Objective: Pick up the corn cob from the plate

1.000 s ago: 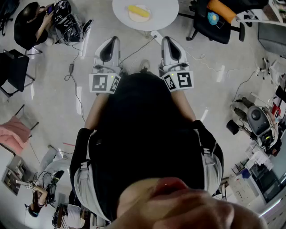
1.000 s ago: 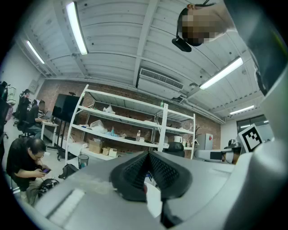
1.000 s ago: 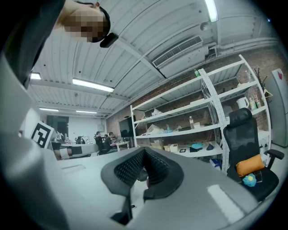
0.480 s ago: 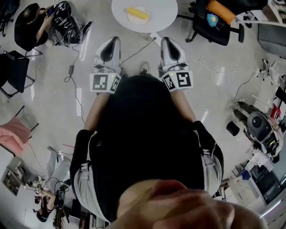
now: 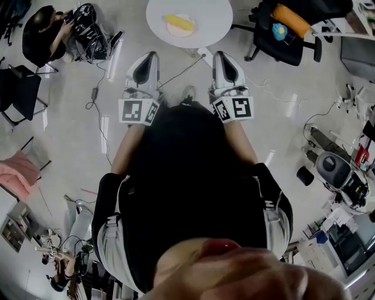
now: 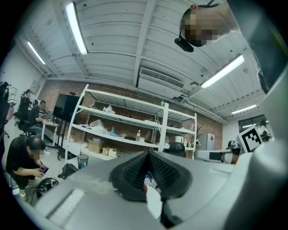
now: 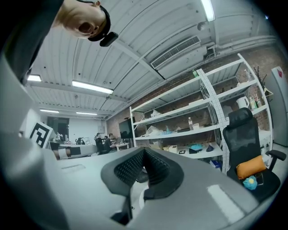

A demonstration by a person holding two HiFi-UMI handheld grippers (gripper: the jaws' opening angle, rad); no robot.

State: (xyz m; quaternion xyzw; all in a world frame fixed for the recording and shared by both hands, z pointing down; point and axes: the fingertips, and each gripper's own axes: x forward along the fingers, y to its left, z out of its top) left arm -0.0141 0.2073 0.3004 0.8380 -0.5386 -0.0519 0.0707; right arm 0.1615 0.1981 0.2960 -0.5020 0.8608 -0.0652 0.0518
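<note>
- Head view: the corn cob (image 5: 180,23) lies on a plate (image 5: 190,29) on the round white table (image 5: 214,17). It is ahead of the left gripper (image 5: 146,56) and the right gripper (image 5: 221,54), well apart from both. The two are held side by side and point toward the table. The step looks like the approach.
- Left gripper view: the left gripper (image 6: 148,157) has its jaws pressed together with nothing between them. The cob is out of sight, and only shelving (image 6: 130,123) shows beyond.
- Right gripper view: the right gripper (image 7: 144,153) is likewise closed and empty, and no cob shows. The next move likely calls for closing in on the table, spreading one pair of jaws and tipping it down over the cob.
</note>
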